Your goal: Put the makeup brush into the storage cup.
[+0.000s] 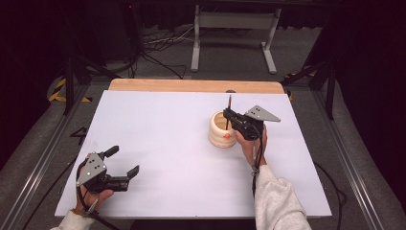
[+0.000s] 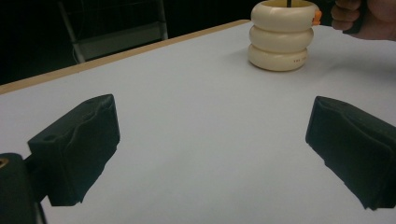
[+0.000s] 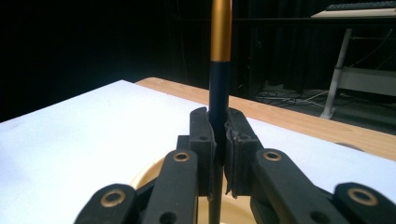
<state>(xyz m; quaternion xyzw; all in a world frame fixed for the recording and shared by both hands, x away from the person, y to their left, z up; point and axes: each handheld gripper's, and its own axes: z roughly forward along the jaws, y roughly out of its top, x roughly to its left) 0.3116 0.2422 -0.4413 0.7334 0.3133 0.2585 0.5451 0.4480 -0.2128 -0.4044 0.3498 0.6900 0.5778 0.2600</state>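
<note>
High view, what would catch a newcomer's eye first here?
The cream ringed holder right of centre on the white table, with the right gripper shut on a dark, gold-tipped pen held upright over its mouth. At the near left corner, the left gripper rests open.

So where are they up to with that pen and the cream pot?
Done: the right claw is clamped on an upright dark pen with a gold section. In hand: the pen hangs over the mouth of the ribbed cream holder, its lower end inside. Left: letting go, it seems. The left claw waits open above the white table, holding nothing.
</note>
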